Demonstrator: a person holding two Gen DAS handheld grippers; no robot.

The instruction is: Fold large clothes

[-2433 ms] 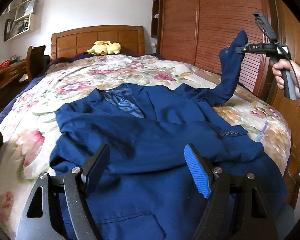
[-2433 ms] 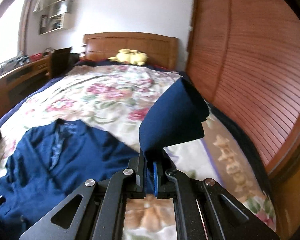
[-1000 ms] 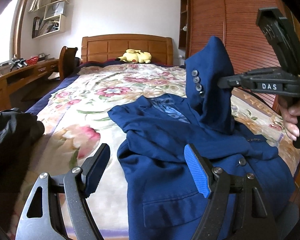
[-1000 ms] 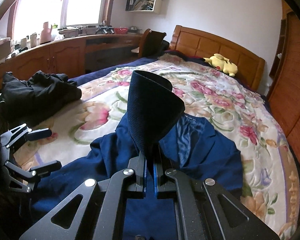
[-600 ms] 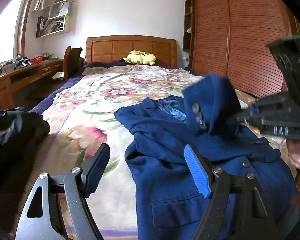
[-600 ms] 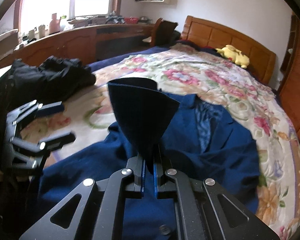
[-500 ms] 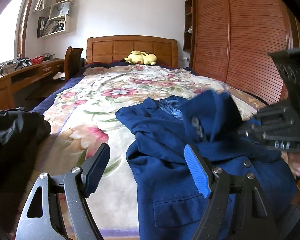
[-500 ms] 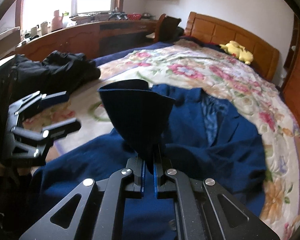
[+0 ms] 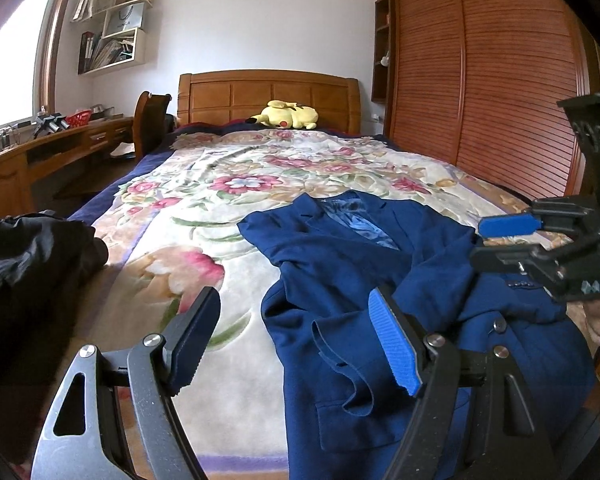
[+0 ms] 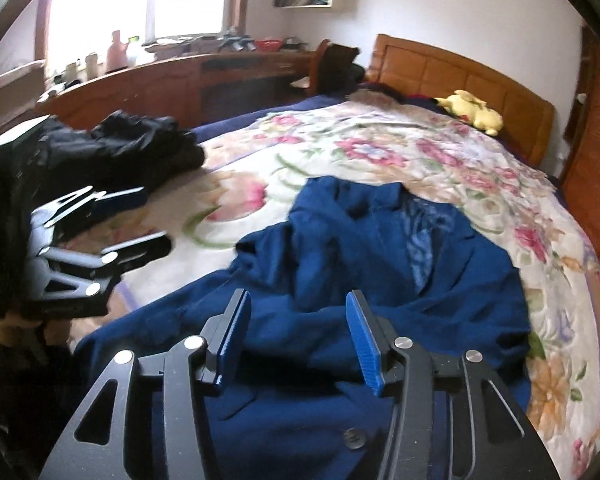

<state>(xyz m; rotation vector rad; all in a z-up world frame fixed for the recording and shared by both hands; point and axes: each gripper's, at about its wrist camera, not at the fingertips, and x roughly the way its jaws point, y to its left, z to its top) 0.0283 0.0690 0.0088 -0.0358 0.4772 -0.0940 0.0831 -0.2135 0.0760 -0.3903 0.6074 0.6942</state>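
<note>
A blue suit jacket point(image 9: 340, 264) point(image 10: 380, 280) lies face up on the floral bedspread point(image 9: 228, 184), collar toward the headboard. Its sleeve point(image 10: 312, 264) rests crumpled across the jacket front. My right gripper point(image 10: 298, 320) hovers just above that sleeve; its jaws are opening and no cloth is pressed between the pads. The left wrist view shows the right gripper point(image 9: 496, 242) at the right edge, over the jacket. My left gripper point(image 9: 296, 340) stands open near the foot of the bed beside the jacket's left hem, holding nothing. It shows as well at the left of the right wrist view point(image 10: 148, 220).
A heap of black clothing point(image 9: 32, 248) point(image 10: 132, 144) lies at the bed's left edge. A yellow plush toy point(image 9: 288, 114) sits by the wooden headboard point(image 9: 268, 92). A slatted wardrobe point(image 9: 480, 80) lines the right side, a desk point(image 9: 40, 152) the left.
The right gripper carried the raised sleeve across and down onto the jacket front, then its jaws parted and the sleeve dropped. The left gripper stayed open and nearly still.
</note>
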